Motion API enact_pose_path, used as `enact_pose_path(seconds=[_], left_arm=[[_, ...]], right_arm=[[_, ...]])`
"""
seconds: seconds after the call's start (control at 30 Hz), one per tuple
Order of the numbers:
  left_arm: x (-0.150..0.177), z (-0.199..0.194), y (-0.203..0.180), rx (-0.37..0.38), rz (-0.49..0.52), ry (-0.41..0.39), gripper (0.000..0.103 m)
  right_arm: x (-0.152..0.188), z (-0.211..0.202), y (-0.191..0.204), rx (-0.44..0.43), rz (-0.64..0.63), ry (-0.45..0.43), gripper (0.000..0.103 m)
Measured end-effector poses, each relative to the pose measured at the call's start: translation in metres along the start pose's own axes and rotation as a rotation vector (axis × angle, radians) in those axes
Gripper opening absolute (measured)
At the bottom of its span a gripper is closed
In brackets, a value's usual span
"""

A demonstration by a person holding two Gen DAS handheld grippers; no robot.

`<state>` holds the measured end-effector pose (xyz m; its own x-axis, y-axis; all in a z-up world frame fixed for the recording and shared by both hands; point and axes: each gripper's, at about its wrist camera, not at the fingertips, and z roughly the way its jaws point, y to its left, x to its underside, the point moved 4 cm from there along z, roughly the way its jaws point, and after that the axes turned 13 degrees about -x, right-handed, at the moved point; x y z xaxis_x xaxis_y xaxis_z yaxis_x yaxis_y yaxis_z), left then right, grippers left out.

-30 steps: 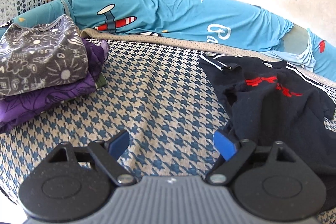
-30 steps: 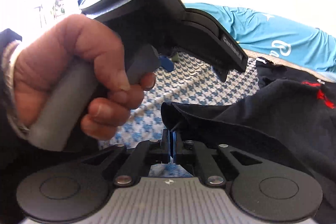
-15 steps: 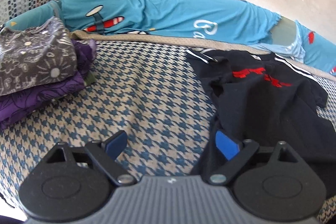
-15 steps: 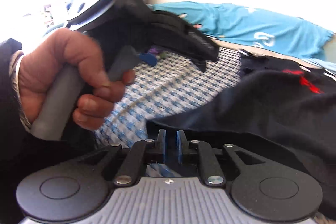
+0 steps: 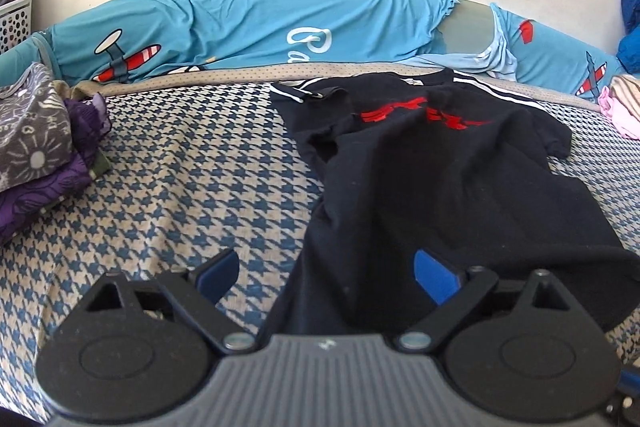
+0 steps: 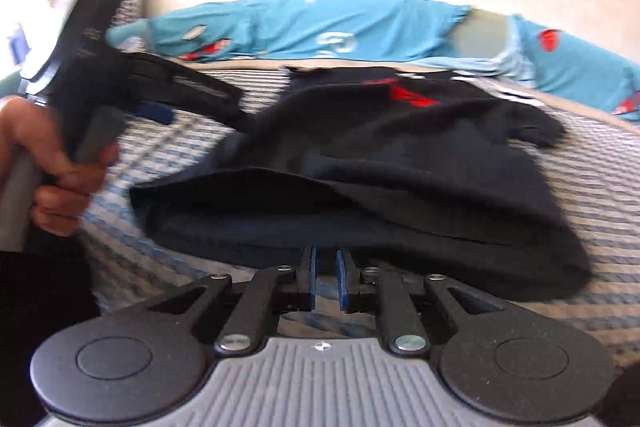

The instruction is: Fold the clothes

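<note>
A black T-shirt [image 5: 440, 167] with red print and white stripes lies crumpled on the houndstooth bed cover [image 5: 180, 167]. My left gripper [image 5: 324, 263] stands wide open over the shirt's near left edge, and black cloth lies loose between its fingers. In the right wrist view the shirt [image 6: 400, 155] has its folded hem just beyond my right gripper [image 6: 324, 263]. Those jaws stand a narrow gap apart, with bed cover showing between the pads and no cloth pinched. A person's hand [image 6: 60, 179] holds the left gripper's handle at the left.
A stack of folded clothes [image 5: 36, 139], grey print over purple, sits at the left of the bed. Blue aeroplane-print bedding [image 5: 280, 19] runs along the wall. A white basket [image 5: 14, 19] stands at the far left, and pink clothes [image 5: 620, 107] lie at the right.
My right gripper let go of the shirt's hem, its jaws parted slightly, and it swung right. My left gripper shifted right, so the shirt's edge now lies between its fingers.
</note>
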<state>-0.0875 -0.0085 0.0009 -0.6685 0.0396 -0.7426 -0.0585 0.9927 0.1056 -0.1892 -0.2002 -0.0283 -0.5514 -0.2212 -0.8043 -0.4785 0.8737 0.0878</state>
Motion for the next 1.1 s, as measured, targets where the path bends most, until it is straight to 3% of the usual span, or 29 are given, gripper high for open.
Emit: enact_pose_path(seconds=[0.2,0.3,0.37,0.7,0.8,0.97,1.1], left_arm=[[0.002,0.002,-0.006,0.017,0.003,0.015,0.095],[0.002,0.002,-0.008,0.024,0.004,0.018,0.095],[0.003,0.003,-0.010,0.029,0.008,0.022,0.095],[0.005,0.006,-0.016,0.038,0.017,0.041,0.095],[0.007,0.008,-0.016,0.039,0.016,0.051,0.095],[0.009,0.010,-0.016,0.039,0.013,0.065,0.095],[0.009,0.010,-0.015,0.034,0.006,0.069,0.095]], right_arm=[[0.003,-0.002,-0.019,0.163,-0.027,0.013,0.016],[0.004,-0.001,-0.028,0.205,0.000,0.023,0.026],[0.004,0.002,-0.032,0.213,0.011,0.026,0.030],[0.004,0.022,-0.043,0.221,0.009,0.054,0.031],[0.005,0.025,-0.043,0.213,0.000,0.053,0.025],[0.003,0.028,-0.046,0.196,0.013,0.058,0.005],[-0.001,0.018,-0.051,0.152,0.087,0.061,0.003]])
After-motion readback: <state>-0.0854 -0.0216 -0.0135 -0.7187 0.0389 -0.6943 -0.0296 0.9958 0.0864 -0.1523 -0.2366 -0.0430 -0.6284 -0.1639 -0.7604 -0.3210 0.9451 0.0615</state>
